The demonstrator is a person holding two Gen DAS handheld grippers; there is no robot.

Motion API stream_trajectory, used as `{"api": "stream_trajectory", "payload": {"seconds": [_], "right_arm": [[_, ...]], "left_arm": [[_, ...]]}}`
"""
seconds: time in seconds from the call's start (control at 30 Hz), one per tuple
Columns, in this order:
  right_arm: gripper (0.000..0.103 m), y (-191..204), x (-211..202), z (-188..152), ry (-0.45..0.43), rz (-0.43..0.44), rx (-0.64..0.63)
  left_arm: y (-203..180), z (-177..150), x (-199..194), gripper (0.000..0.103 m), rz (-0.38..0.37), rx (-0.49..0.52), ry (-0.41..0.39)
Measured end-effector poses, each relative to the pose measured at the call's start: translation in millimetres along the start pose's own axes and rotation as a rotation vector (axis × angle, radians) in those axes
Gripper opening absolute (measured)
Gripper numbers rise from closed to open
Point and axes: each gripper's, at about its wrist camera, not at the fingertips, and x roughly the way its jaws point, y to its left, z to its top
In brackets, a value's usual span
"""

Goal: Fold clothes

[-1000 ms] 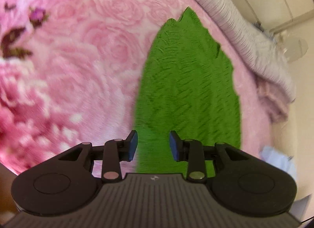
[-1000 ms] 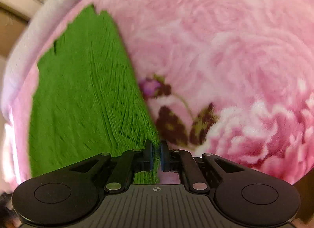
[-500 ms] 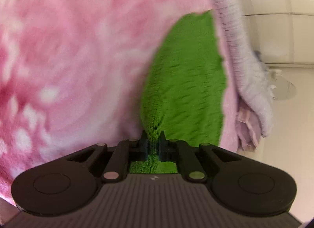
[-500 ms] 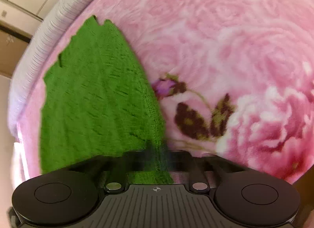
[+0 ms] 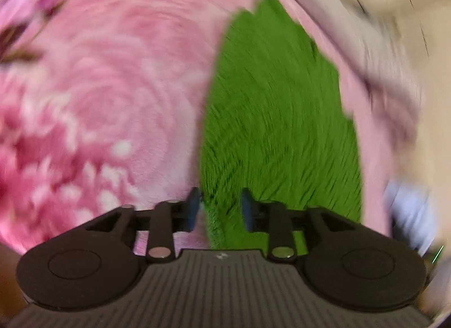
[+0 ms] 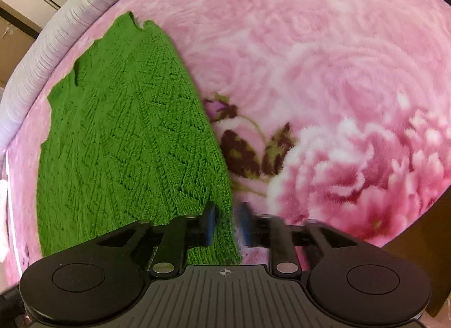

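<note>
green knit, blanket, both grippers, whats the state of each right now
green knit: lying flat on the blanket, folded into a narrow strip, not held
pink floral blanket: spread out under the knit
left gripper: open, fingers either side of the knit's near left edge
right gripper: open, fingers either side of the knit's near right edge
grey ribbed cover: bunched along the blanket's far edge

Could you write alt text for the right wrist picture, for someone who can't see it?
A green knitted garment lies flat on a pink rose-patterned blanket. The open right gripper sits at its near edge, black fingers either side of the hem.
</note>
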Motion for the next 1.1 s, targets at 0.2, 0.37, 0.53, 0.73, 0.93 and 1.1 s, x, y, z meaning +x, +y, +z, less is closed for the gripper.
{"api": "stream_trajectory", "payload": {"seconds": [0.2, 0.37, 0.53, 0.73, 0.93, 1.1], "right_arm": [[0.045, 7.8, 10.7, -1.1, -0.008, 0.007, -0.020], [0.004, 17.2, -9.6, -2.4, -0.008, 0.040, -0.106], [0.004, -1.1, -29.4, -16.8, 0.009, 0.099, -0.080], [0.007, 21.6, 0.8, -35.2, 0.089, -0.041, -0.234], [0.022, 42.2, -28.0, -14.9, -0.017, -0.158, -0.384], [0.029, 93.7, 4.7, 9.5, -0.127, -0.101, -0.539]], "left_arm": [[-0.8, -11.1, 14.6, 0.003, 0.000, -0.014, 0.058], [-33.9, -17.7, -12.1, 0.004, -0.002, 0.197, -0.070], [-29.0, -33.6, -27.0, 0.005, 0.144, 0.345, -0.058], [-38.3, -44.2, -8.5, 0.026, 0.357, 0.446, -0.009], [-53.7, -20.4, -42.3, 0.023, 0.390, 0.312, -0.219], [-84.0, 5.6, -0.3, 0.022, 0.307, 0.443, -0.215]]}}
